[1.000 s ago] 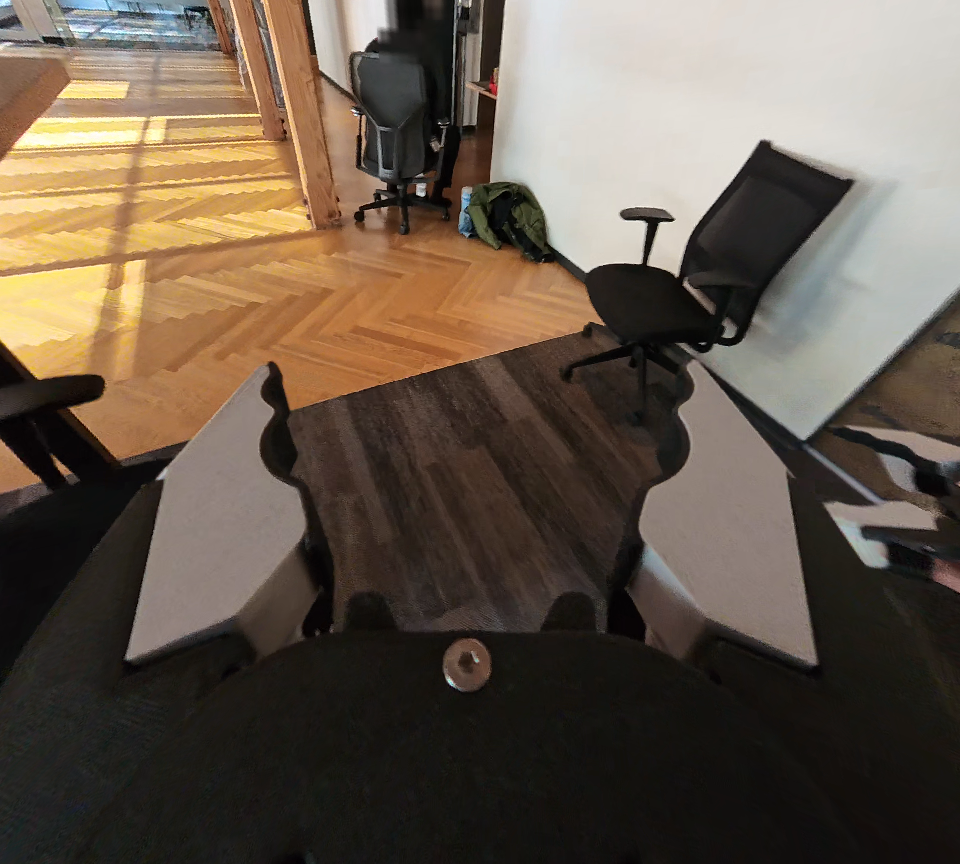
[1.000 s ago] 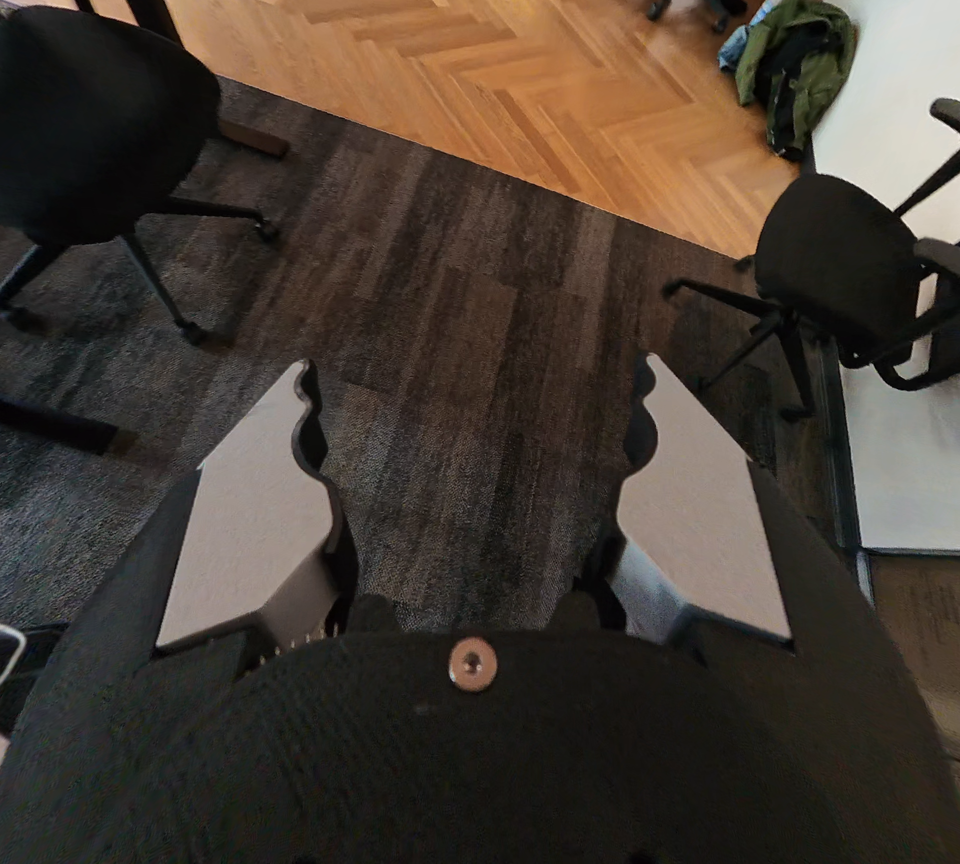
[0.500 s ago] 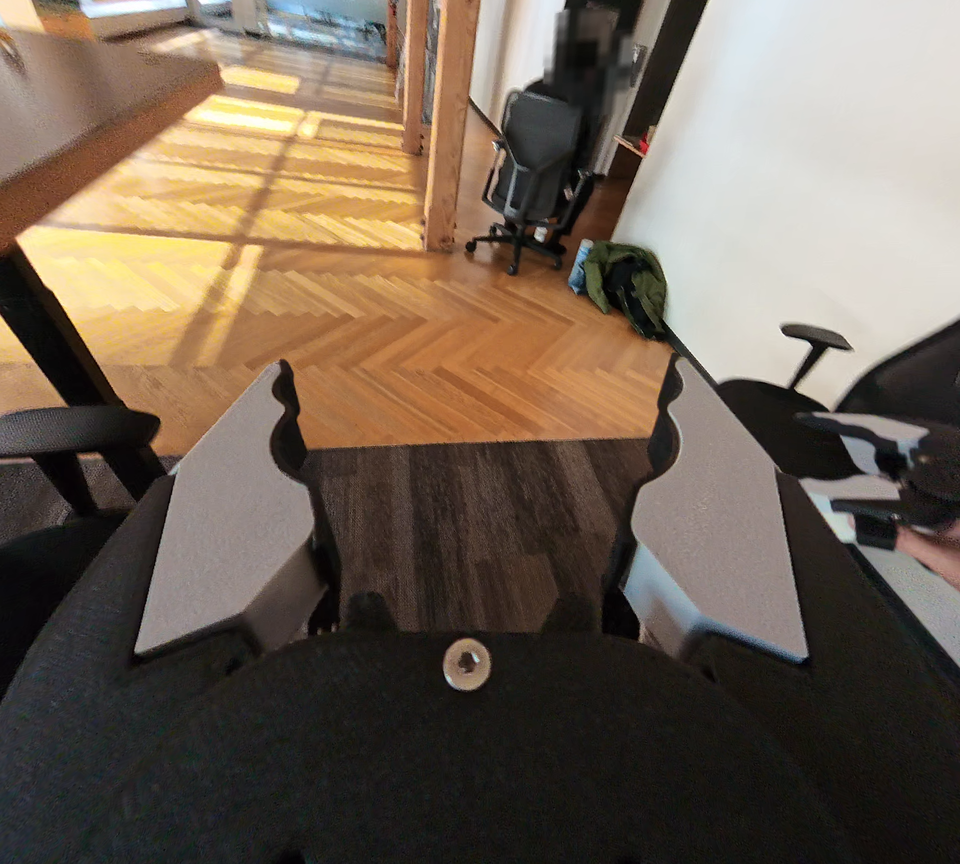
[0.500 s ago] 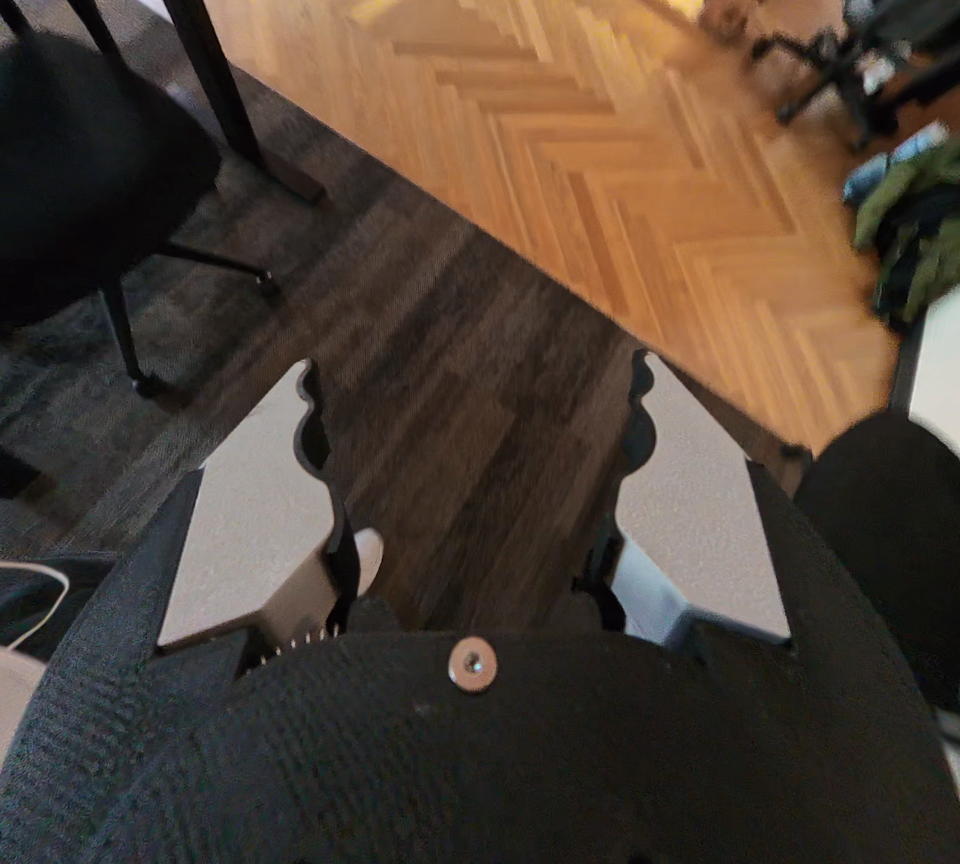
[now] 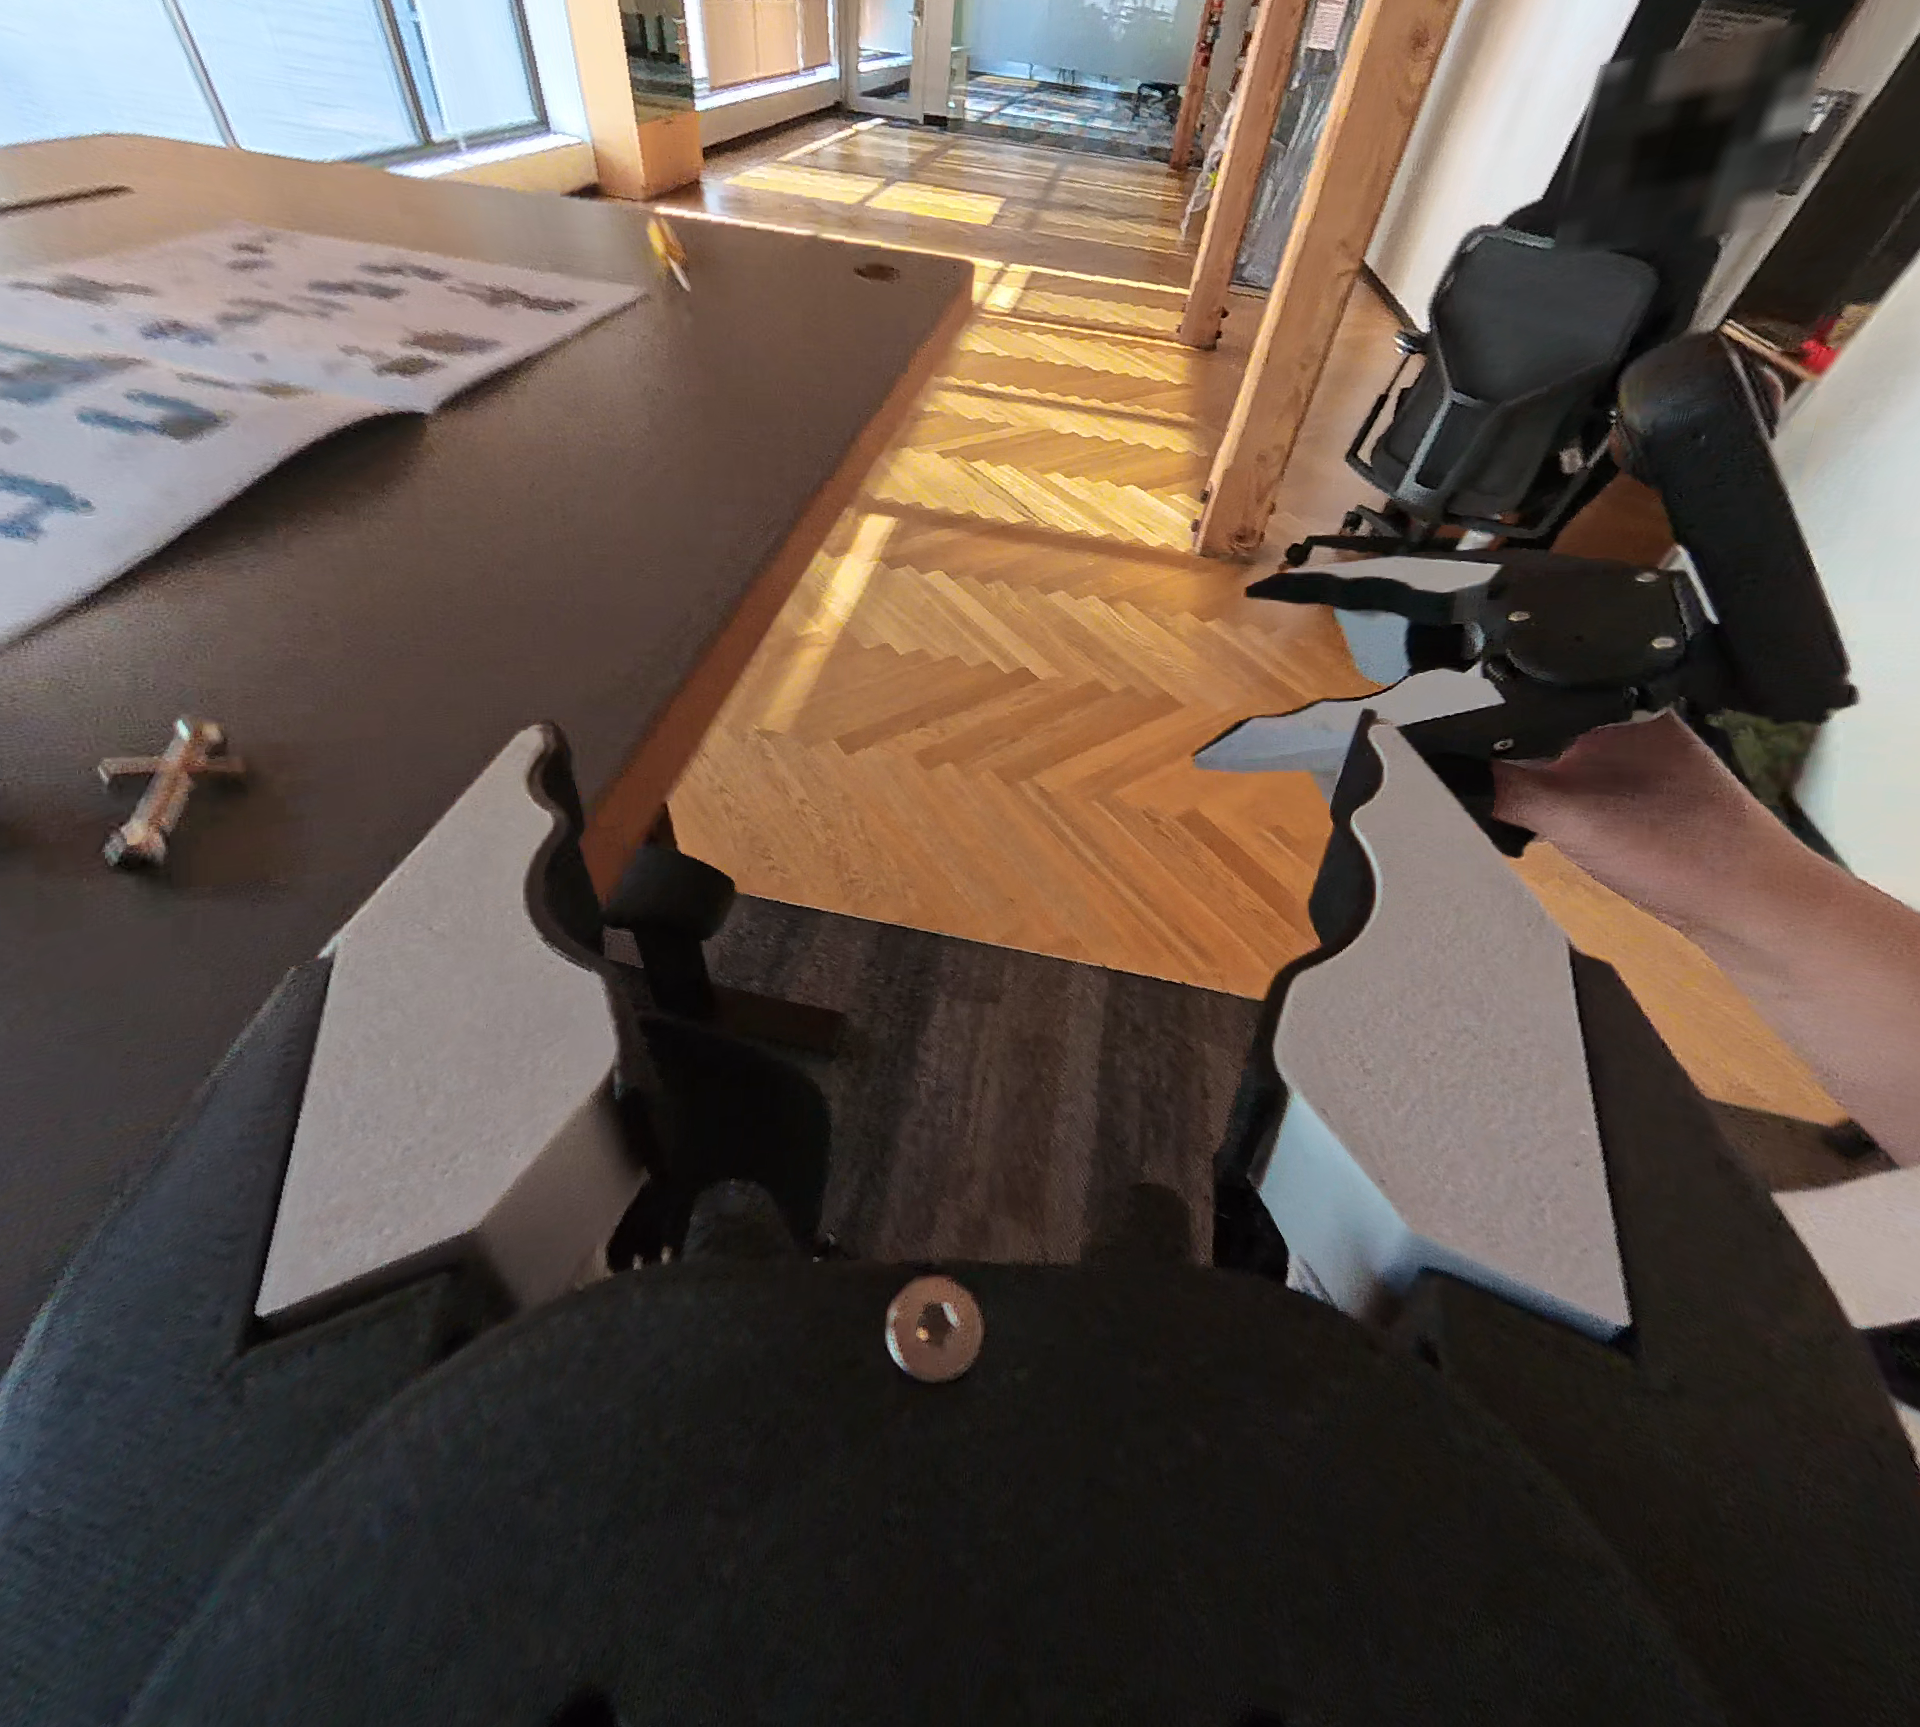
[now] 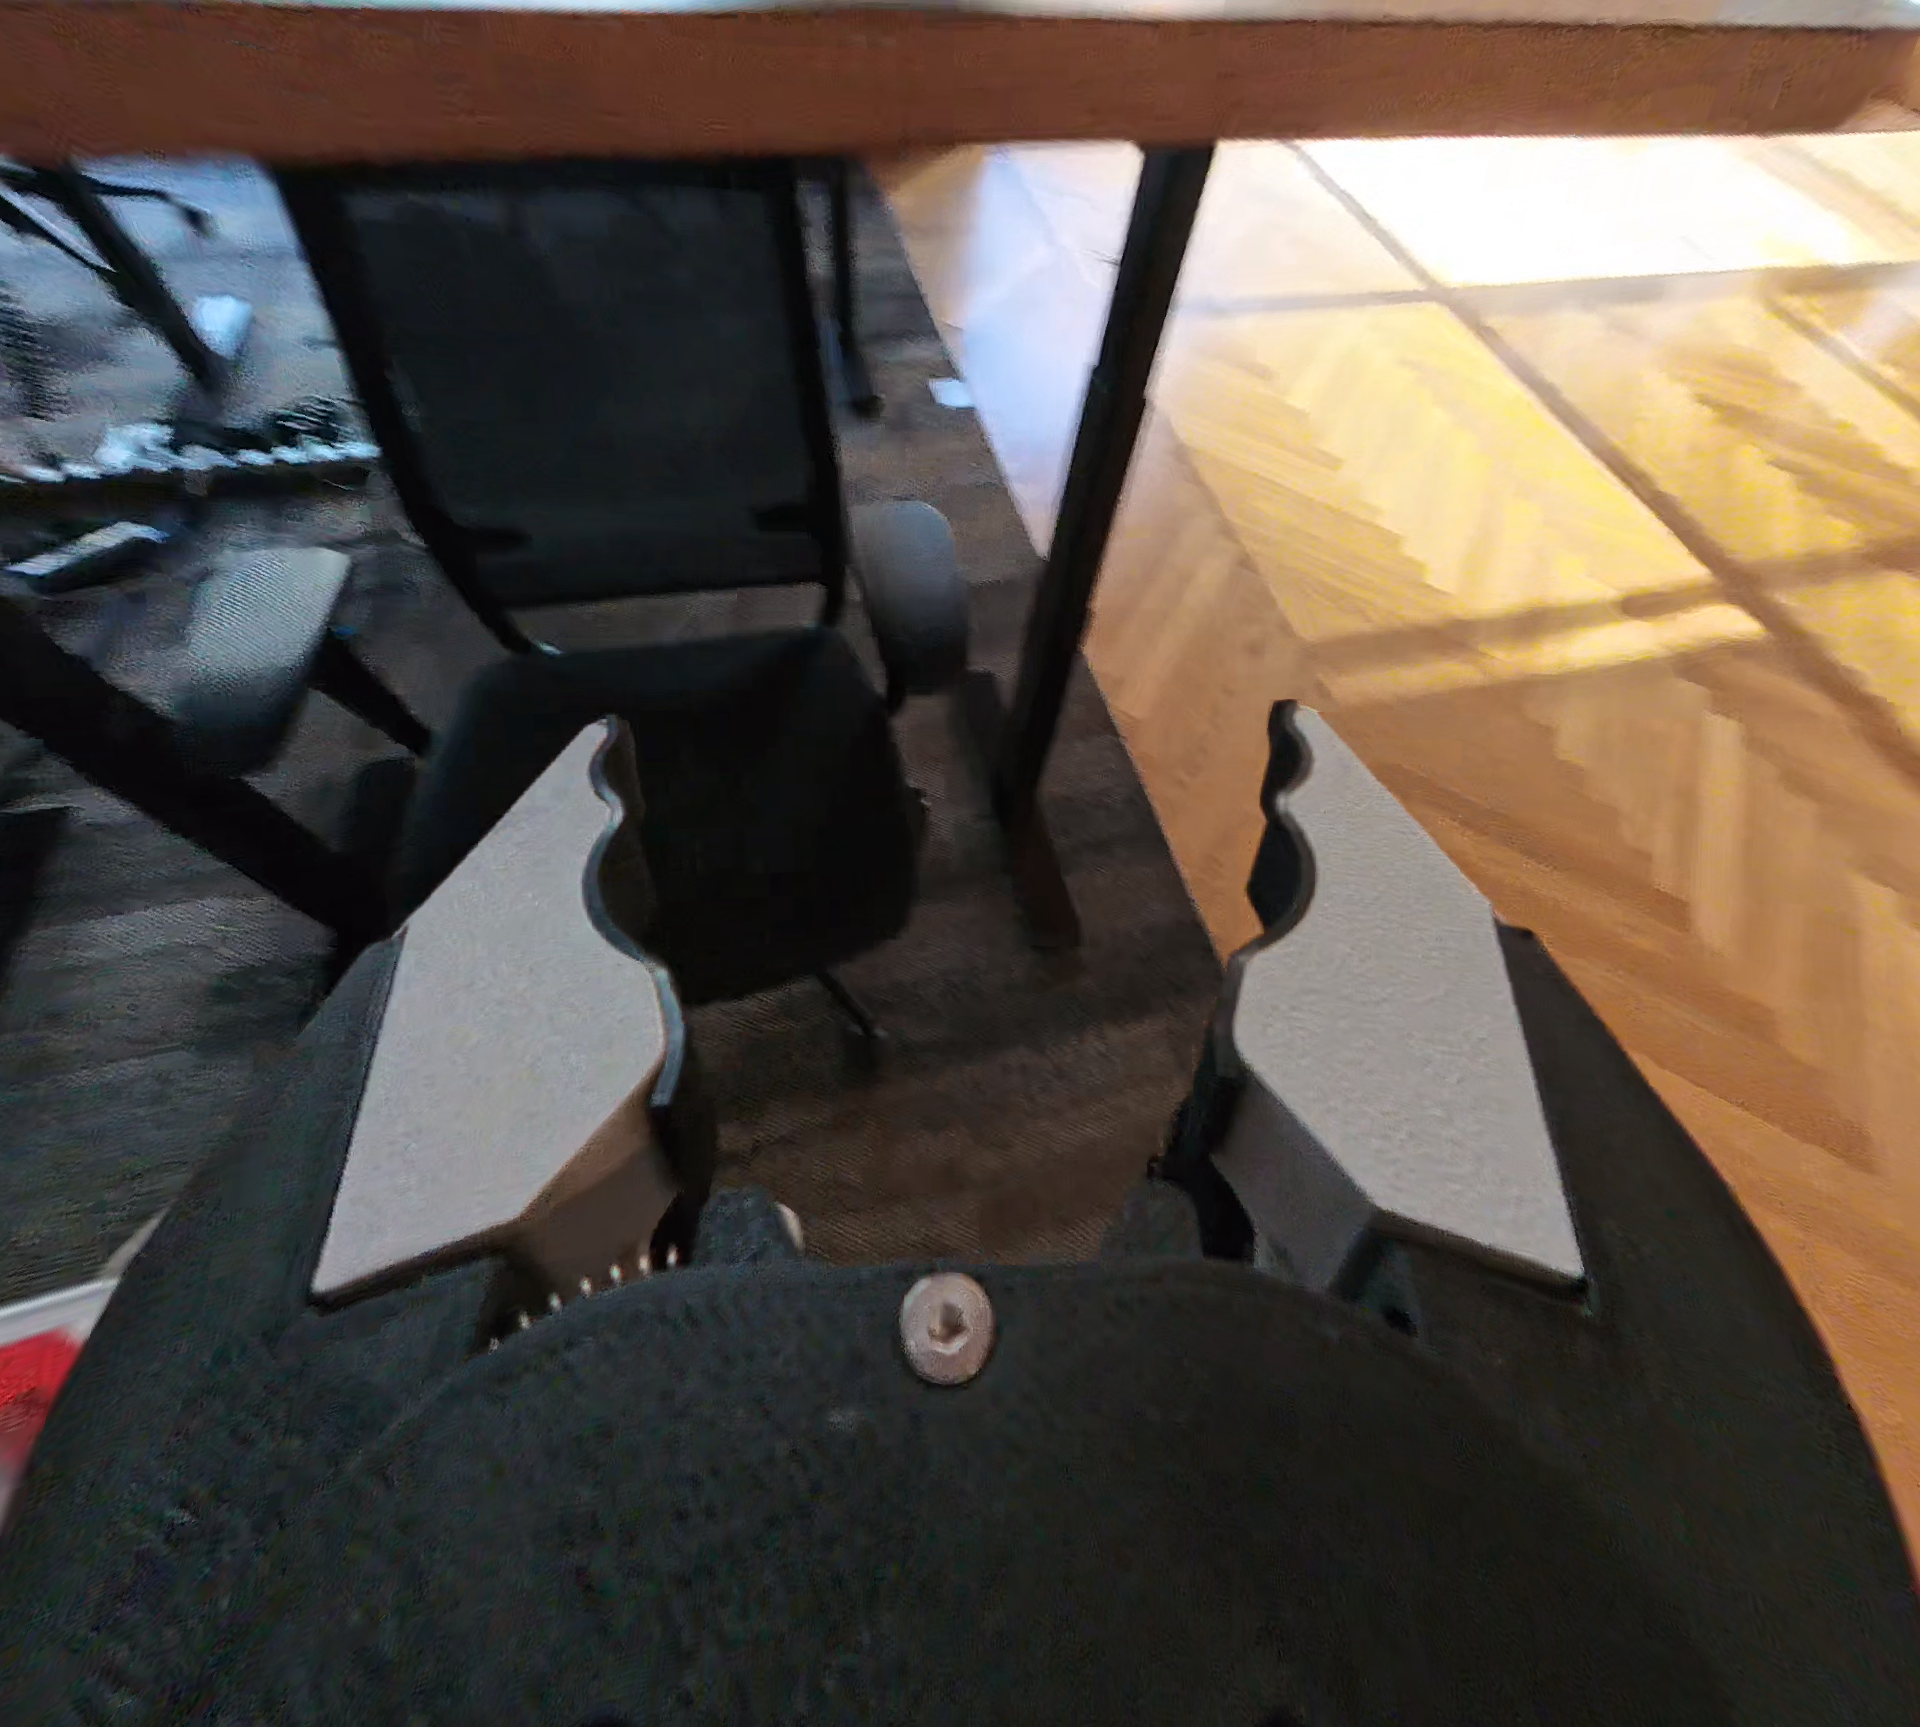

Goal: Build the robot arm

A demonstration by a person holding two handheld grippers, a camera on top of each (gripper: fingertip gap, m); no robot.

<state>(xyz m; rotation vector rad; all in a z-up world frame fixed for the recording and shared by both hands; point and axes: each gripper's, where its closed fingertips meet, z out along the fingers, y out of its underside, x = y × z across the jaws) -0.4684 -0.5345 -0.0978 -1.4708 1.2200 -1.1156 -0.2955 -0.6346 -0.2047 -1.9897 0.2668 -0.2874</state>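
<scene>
The left gripper (image 5: 956,804) sits above the corner of the dark wood-edged table (image 5: 582,472). A small cross-shaped metal tool (image 5: 166,789) lies on the table, left of the gripper; a large printed paper sheet (image 5: 239,358) lies beyond it. The right gripper (image 5: 1288,669) is ahead-right, over the herringbone wood floor (image 5: 997,701). A black mesh office chair (image 6: 623,534) sits under the table, ahead of the right gripper.

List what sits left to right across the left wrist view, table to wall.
Cross-shaped metal tool on the dark table → printed sheet → herringbone wood floor → wooden post → right gripper, open, empty → black office chair.
</scene>
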